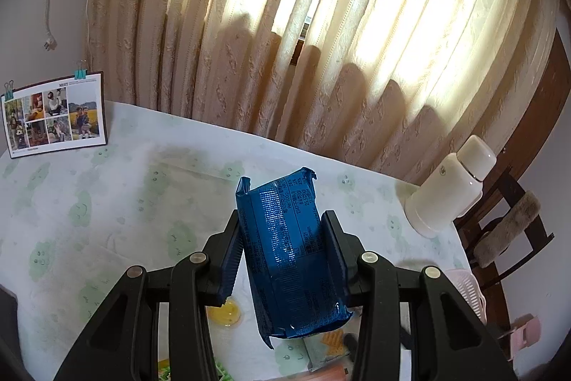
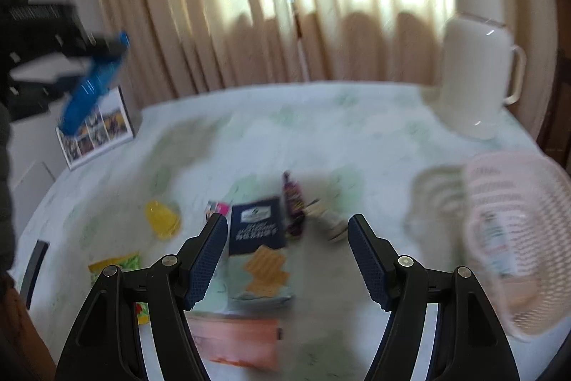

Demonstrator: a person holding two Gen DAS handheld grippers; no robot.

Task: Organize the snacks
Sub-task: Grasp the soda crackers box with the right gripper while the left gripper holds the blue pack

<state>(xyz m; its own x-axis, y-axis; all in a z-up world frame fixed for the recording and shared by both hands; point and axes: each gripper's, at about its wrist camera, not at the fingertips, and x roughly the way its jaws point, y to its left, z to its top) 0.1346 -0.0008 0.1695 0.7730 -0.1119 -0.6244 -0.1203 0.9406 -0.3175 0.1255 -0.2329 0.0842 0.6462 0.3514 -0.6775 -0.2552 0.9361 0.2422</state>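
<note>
My left gripper (image 1: pixel 282 220) is shut on a blue foil snack pack (image 1: pixel 289 249) and holds it high above the table. The same pack (image 2: pixel 91 84) shows at the upper left of the blurred right wrist view, held in the air. My right gripper (image 2: pixel 287 231) is open and empty above a cluster of snacks: a dark blue cracker packet (image 2: pixel 257 231), a yellow jelly cup (image 2: pixel 162 218), a purple wrapper (image 2: pixel 292 206), a green packet (image 2: pixel 117 265) and an orange-pink pack (image 2: pixel 235 338). A pink slotted basket (image 2: pixel 517 238) stands at the right with a packet inside.
A white thermos jug (image 2: pixel 471 59) stands at the table's far right, also seen in the left wrist view (image 1: pixel 449 188). A photo card (image 1: pixel 53 115) leans at the far left. Curtains hang behind the table. A wooden chair (image 1: pixel 510 231) is beyond the right edge.
</note>
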